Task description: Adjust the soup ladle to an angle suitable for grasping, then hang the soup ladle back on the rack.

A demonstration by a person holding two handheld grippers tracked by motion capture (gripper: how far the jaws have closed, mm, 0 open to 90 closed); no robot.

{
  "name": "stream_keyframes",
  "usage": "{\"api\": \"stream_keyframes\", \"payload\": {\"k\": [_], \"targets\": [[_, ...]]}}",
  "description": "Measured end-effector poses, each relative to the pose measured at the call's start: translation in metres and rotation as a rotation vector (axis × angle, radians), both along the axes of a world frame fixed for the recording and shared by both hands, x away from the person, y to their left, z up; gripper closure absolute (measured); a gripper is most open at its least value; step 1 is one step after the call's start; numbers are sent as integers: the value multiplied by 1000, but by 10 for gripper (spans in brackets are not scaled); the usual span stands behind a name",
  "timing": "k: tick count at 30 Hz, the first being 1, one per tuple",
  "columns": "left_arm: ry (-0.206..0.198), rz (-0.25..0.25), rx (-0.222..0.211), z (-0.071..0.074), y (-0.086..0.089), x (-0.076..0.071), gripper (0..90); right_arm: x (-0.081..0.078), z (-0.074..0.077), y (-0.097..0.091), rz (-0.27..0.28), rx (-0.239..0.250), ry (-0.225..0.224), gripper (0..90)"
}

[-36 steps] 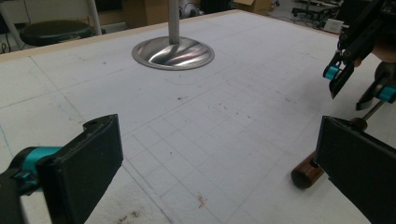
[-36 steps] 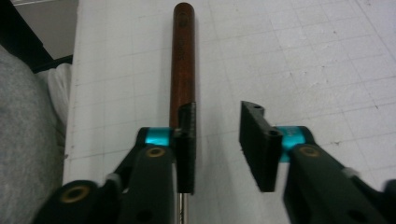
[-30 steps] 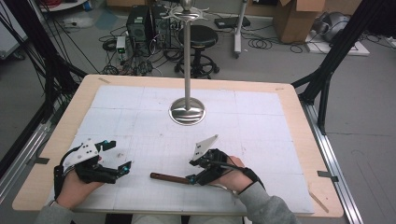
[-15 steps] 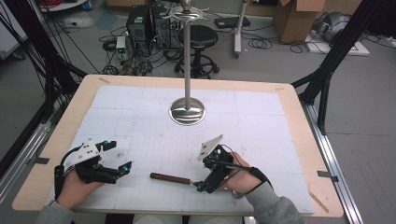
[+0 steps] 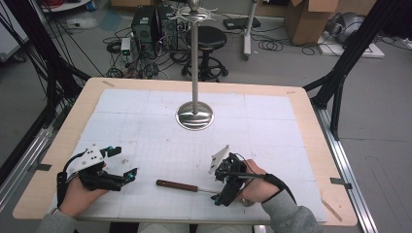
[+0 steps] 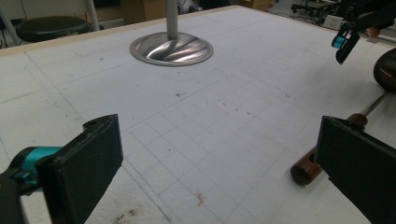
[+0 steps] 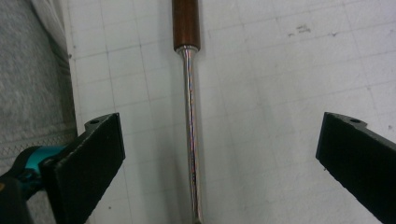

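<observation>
At the table's [image 5: 311,111] centre toward twelve o'clock stands a metal stand [image 5: 195,73], its round polished base on the white gridded mat [image 5: 145,126], its thin pole rising upright to a hooked top; at about six o'clock lies a utensil [image 5: 184,186] with a brown wooden handle and a thin metal shaft, flat on the mat; the right gripper [image 5: 219,198], at five o'clock, is over the shaft's end, jaws just opened wide; the left gripper [image 5: 133,174], at eight o'clock, rests well apart from the handle, pointing toward it.

Wooden-handled metal tool [image 5: 187,186] lies flat at the table's near edge.
</observation>
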State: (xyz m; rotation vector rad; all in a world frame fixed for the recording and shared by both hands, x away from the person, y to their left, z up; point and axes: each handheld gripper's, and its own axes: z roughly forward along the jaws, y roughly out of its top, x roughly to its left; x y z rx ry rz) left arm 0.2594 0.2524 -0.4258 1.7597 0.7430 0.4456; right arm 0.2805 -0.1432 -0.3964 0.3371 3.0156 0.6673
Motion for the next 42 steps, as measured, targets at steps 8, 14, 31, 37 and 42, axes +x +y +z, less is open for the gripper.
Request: {"api": "stream_keyframes", "payload": {"k": [8,14,31,37,42], "targets": [[0,-2,4,0,0,1,17,-3,-3,3,13,-81,-6,2],[1,-4,7,0,-1,1,17,-3,-6,4,13,-114,-15,43],[2,-6,8,-1,-1,1,17,-8,-11,7,58,-206,-21,445],[3,-7,7,-1,-1,1,17,-10,-12,8,87,-222,-2,583],[4,-7,6,-1,-1,1,17,-12,-11,8,96,-232,18,696]]}}
